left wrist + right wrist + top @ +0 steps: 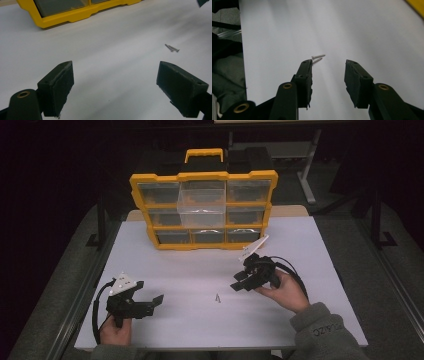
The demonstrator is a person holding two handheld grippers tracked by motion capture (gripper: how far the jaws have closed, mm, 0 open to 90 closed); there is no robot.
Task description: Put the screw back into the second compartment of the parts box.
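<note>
Two small metal screws (217, 297) lie side by side on the white table (190, 270), between the two grippers. In the left gripper view the screws (172, 48) lie ahead and to the right of the wide-open jaws. My left gripper (150, 303) is held at the table's front left, open and with nothing in it. My right gripper (240, 286) is held at the right of the middle, open and pointing towards the screws (318, 57), which lie just past its left jaw tip. Its jaws hold nothing.
A yellow organizer case (202, 210) with clear drawers stands upright at the back of the table; its middle drawer (201, 207) is pulled out. The table's front and side edges drop to a dark floor. A grey sleeve (325, 330) enters at the lower right.
</note>
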